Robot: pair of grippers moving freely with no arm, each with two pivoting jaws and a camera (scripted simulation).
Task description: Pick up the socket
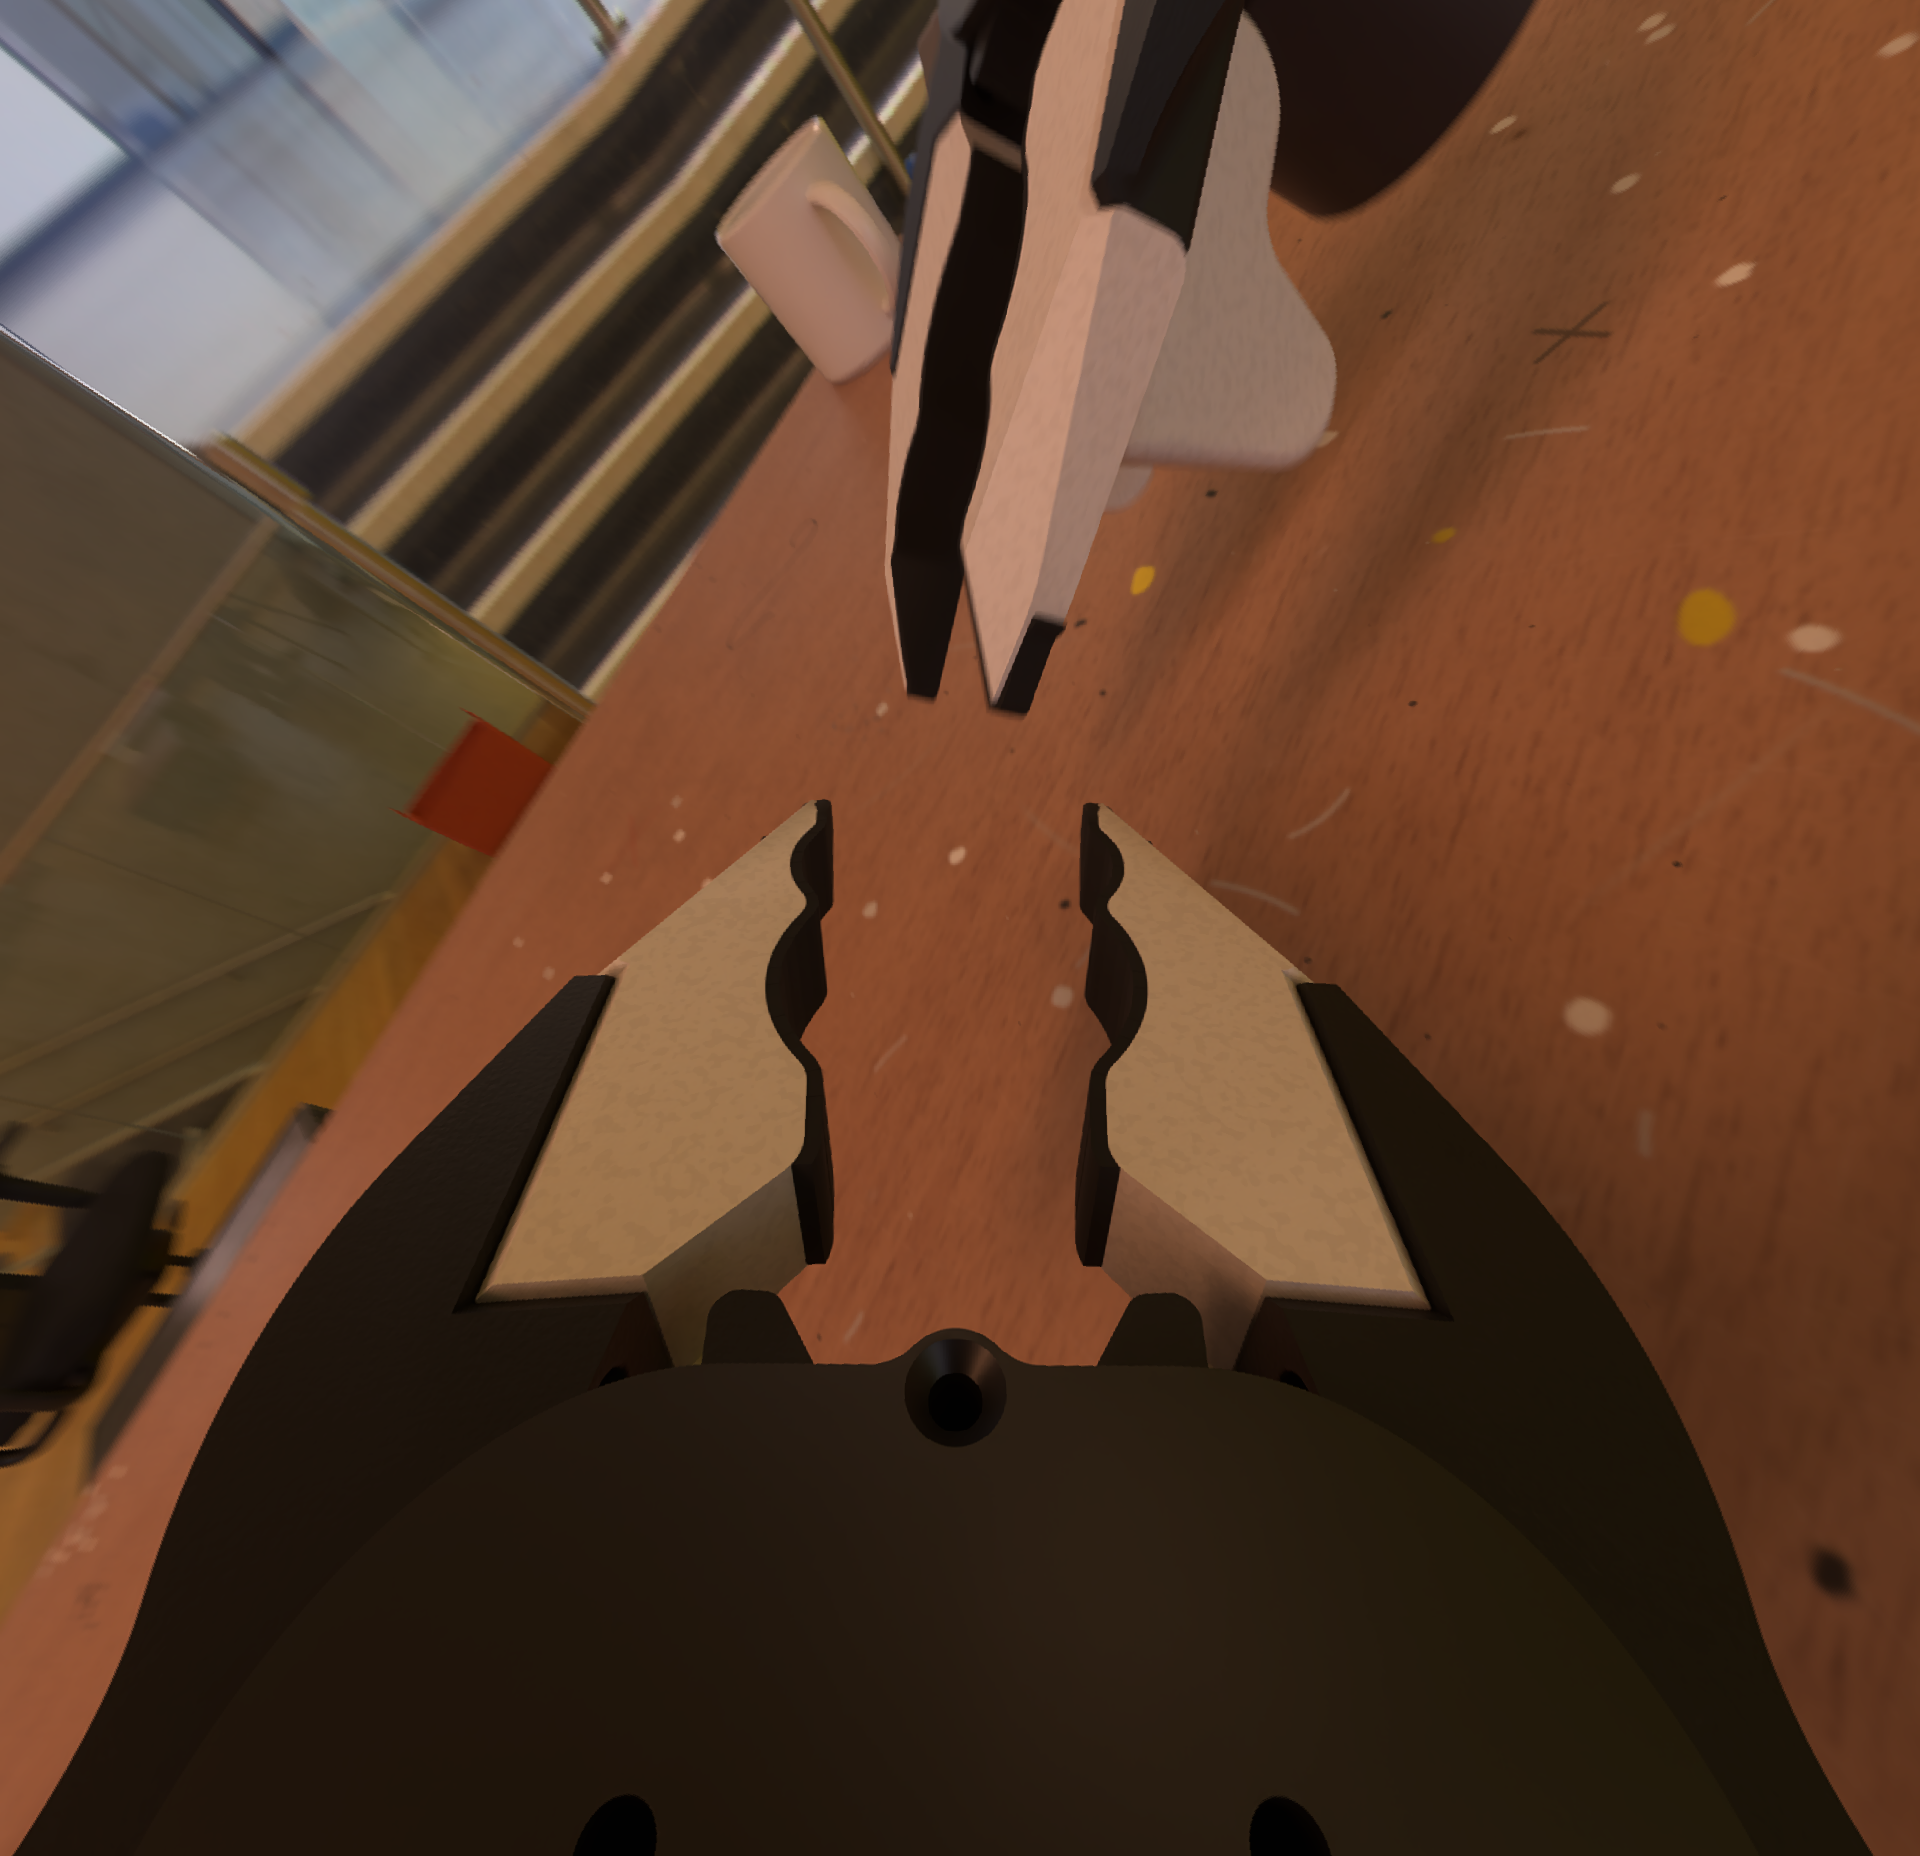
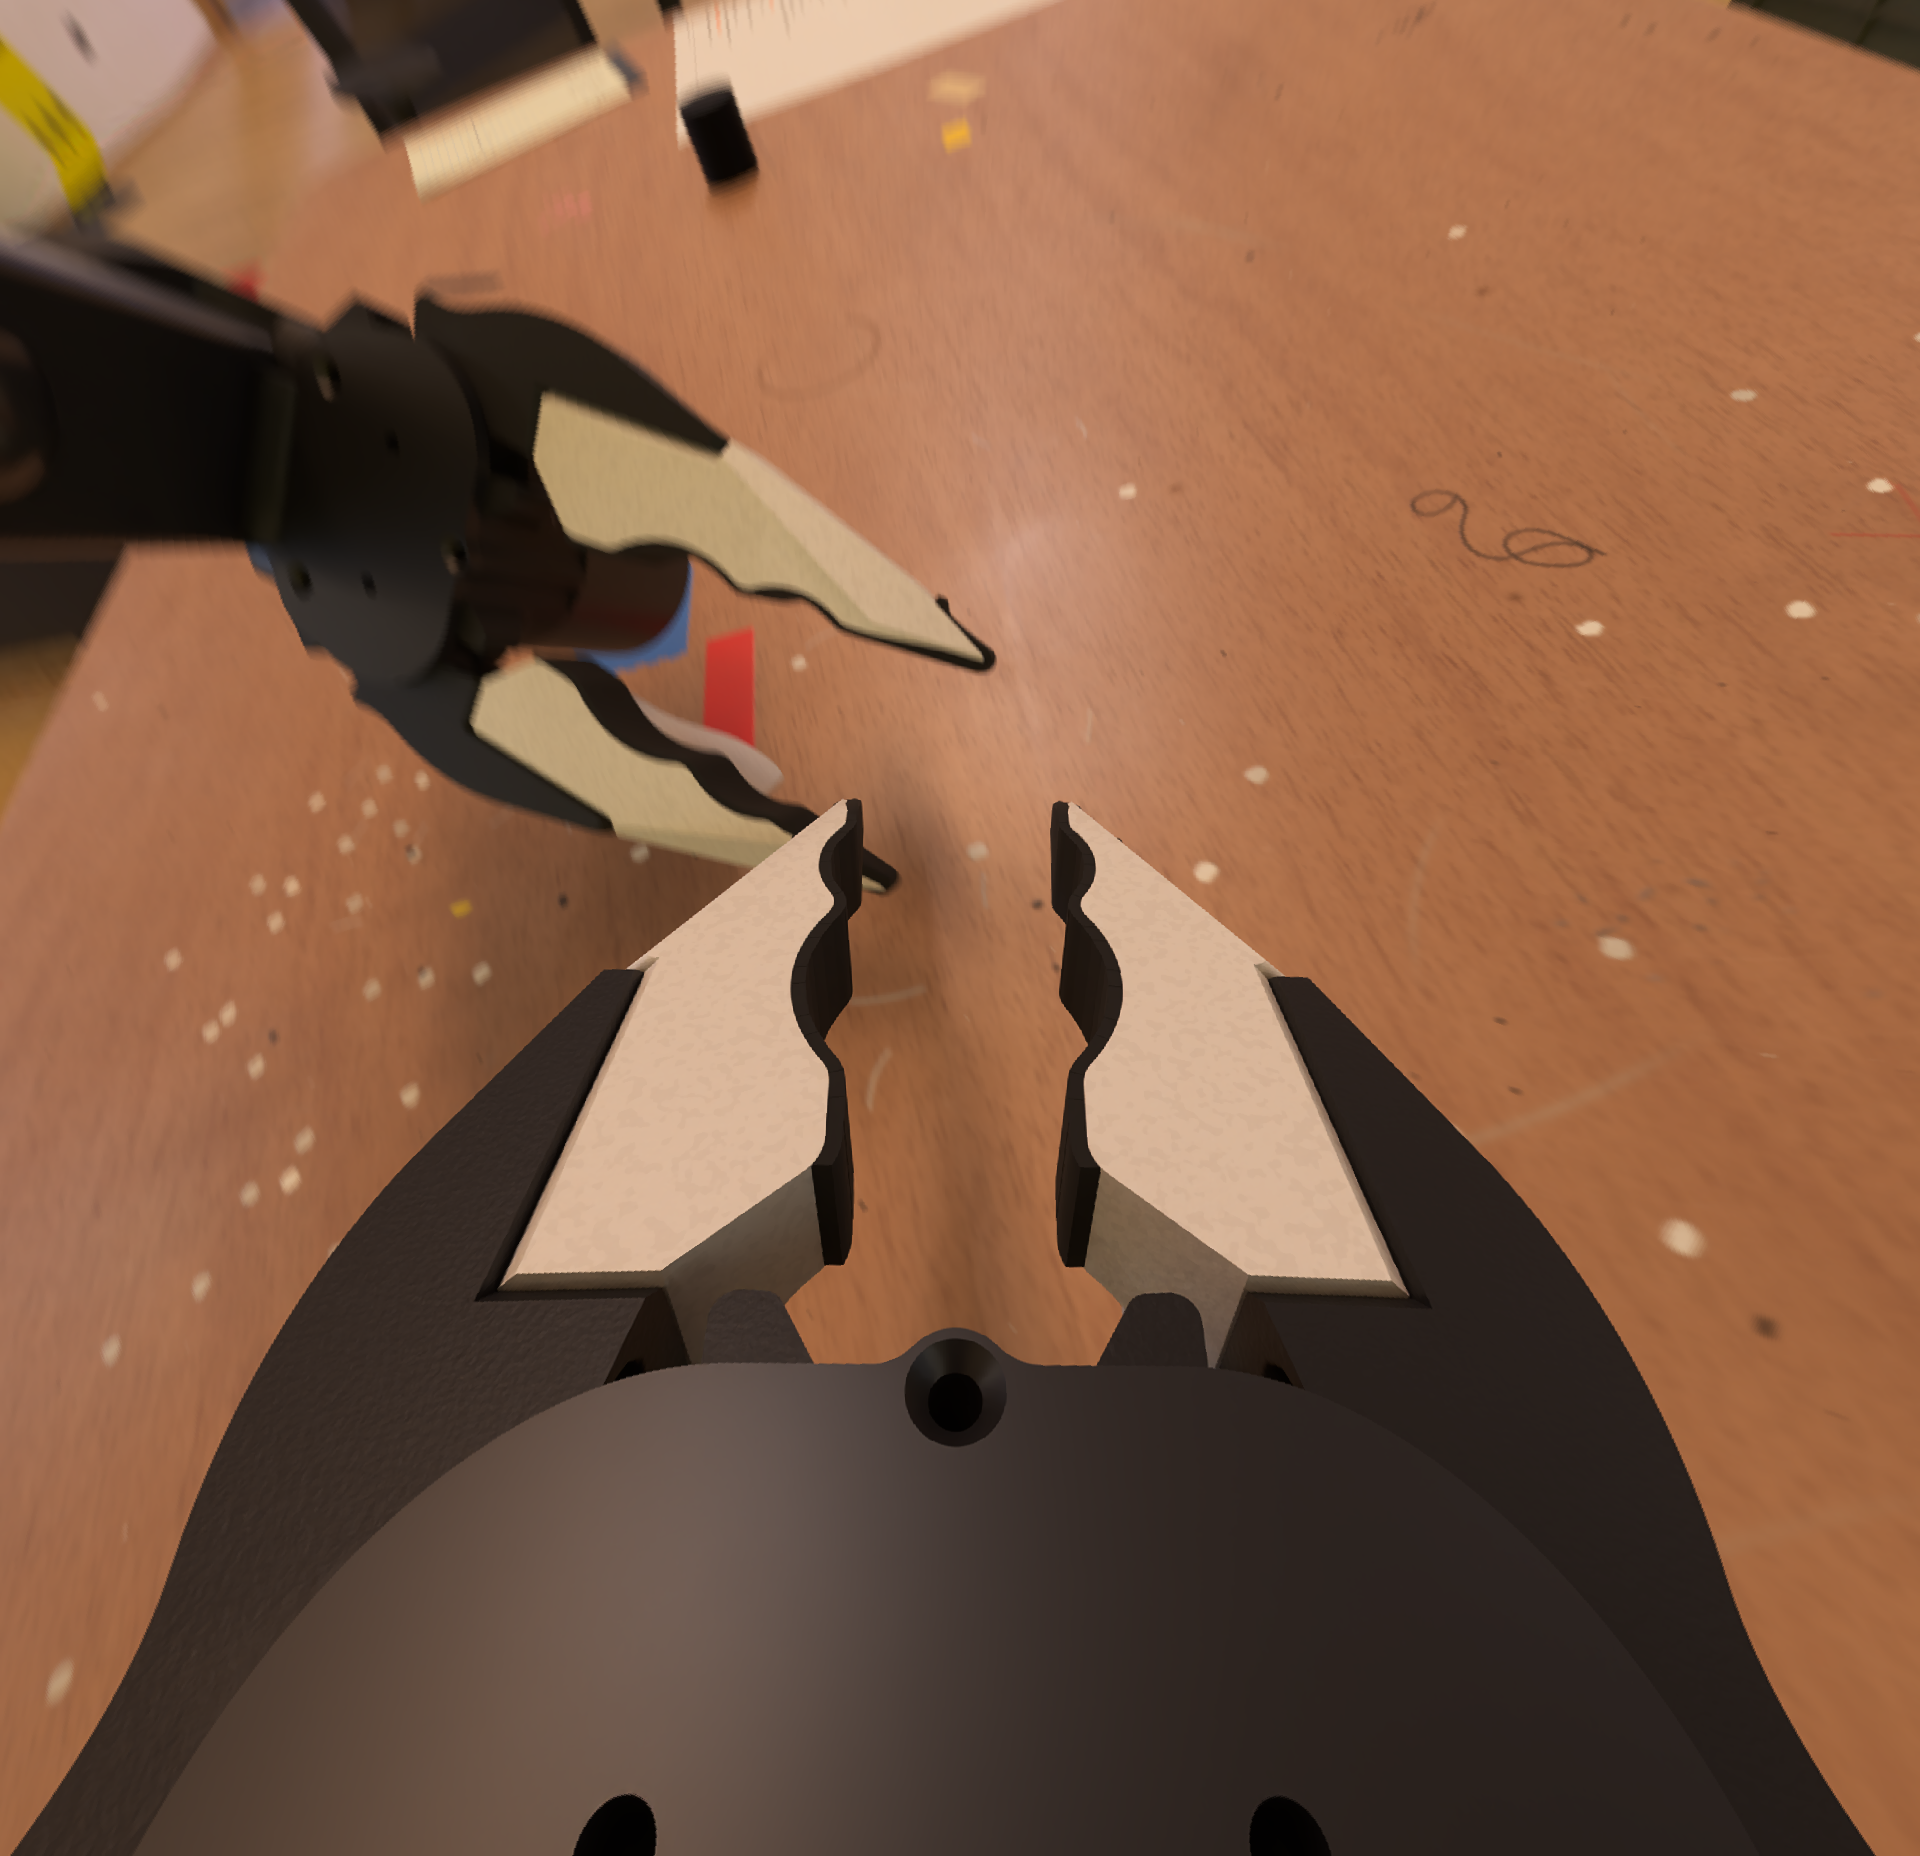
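Note:
A small black cylinder (image 2: 717, 133), which I take for the socket, stands upright far off on the wooden table (image 2: 1351, 352) near its back edge. It does not show in the left wrist view. My right gripper (image 2: 956, 809) is open and empty, low over the table and far short of the socket. My left gripper (image 1: 956, 809) is open and empty too. The two grippers face each other with their tips close together. The left gripper (image 2: 935, 767) shows open at the left of the right wrist view. The right gripper (image 1: 966, 700) hangs tips-down at the top of the left wrist view.
A white mug (image 1: 810, 248) sits near the table's edge behind the right gripper. A red strip (image 2: 730, 679) lies on the table behind the left gripper. A pale ruler-like bar (image 2: 935, 9) runs behind the socket. The table edge (image 1: 644, 663) runs along the left.

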